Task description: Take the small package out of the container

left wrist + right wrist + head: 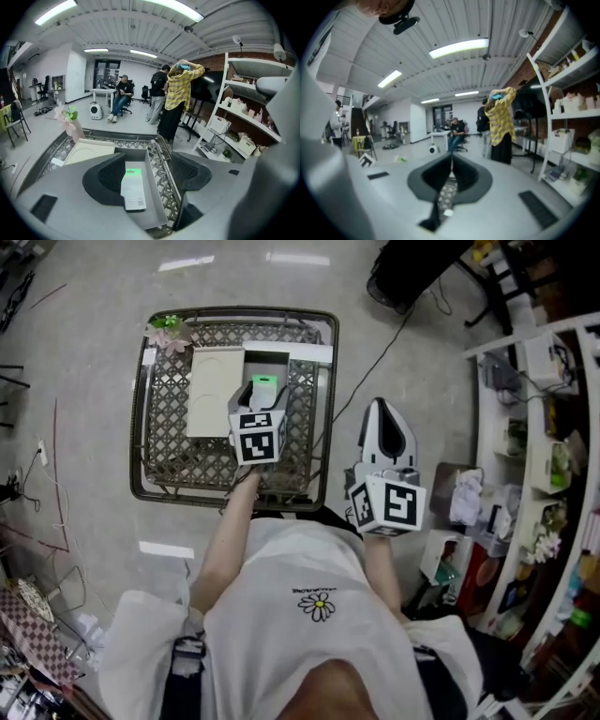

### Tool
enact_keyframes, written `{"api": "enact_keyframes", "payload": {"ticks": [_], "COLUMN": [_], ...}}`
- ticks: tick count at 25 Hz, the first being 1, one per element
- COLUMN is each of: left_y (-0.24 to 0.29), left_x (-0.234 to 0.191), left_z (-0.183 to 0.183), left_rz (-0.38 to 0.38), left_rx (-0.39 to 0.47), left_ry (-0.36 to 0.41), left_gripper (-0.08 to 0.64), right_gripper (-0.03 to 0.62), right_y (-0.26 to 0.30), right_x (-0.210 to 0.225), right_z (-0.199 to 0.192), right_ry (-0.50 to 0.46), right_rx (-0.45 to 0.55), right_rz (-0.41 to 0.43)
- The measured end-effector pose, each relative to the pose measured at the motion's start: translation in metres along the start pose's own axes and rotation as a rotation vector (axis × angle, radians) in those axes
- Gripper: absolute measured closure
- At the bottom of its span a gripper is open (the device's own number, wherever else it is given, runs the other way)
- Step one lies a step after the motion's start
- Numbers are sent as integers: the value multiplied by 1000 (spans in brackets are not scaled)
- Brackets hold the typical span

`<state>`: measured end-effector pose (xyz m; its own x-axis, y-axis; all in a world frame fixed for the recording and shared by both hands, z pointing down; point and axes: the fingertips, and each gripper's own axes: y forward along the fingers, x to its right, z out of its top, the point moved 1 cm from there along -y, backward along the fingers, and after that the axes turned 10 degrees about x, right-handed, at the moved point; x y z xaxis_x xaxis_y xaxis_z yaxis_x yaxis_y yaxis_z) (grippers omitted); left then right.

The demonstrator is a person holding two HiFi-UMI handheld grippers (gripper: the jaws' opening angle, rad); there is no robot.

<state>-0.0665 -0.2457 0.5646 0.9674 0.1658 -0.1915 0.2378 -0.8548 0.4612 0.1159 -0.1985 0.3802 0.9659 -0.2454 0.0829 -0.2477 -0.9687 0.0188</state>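
A small white package with a green top [133, 187] lies flat in a grey open box [153, 190] inside a wire basket [150, 427]. The head view shows the package's green end [264, 382] in the grey box [281, 360]. My left gripper [147, 176] hangs just above the box, jaws open wide on either side of the package, pads not touching it. My right gripper [384, 411] is outside the basket, to its right over the floor. It is shut [451, 171] with nothing in it.
A cream flat board [216, 390] lies in the basket left of the grey box. A pink and green flower [169, 331] sits at the basket's far left corner. Shelves [553, 474] stand at the right. A cable [375, 362] crosses the floor. People stand farther off.
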Motion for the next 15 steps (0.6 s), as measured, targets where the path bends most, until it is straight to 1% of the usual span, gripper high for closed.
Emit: {"api": "enact_keyframes", "payload": {"ticks": [3, 5, 10, 15], "left_y": [13, 20, 32, 43], "left_x": [-3, -7, -14, -25], "left_z": [-29, -42, -61, -73], "left_rz": [24, 50, 92, 138], "left_rx": [-80, -112, -175, -219], "left_ry": [0, -3, -8, -8], "left_gripper": [244, 244, 244, 244], "right_gripper": [561, 561, 561, 561], "right_y": [-6, -10, -16, -17], "right_x": [13, 20, 33, 33], "right_z": [-6, -10, -16, -21], "right_ry": [6, 11, 20, 27], "right_rx": [-17, -27, -48, -59], "right_rz": [-28, -42, -62, -52]}}
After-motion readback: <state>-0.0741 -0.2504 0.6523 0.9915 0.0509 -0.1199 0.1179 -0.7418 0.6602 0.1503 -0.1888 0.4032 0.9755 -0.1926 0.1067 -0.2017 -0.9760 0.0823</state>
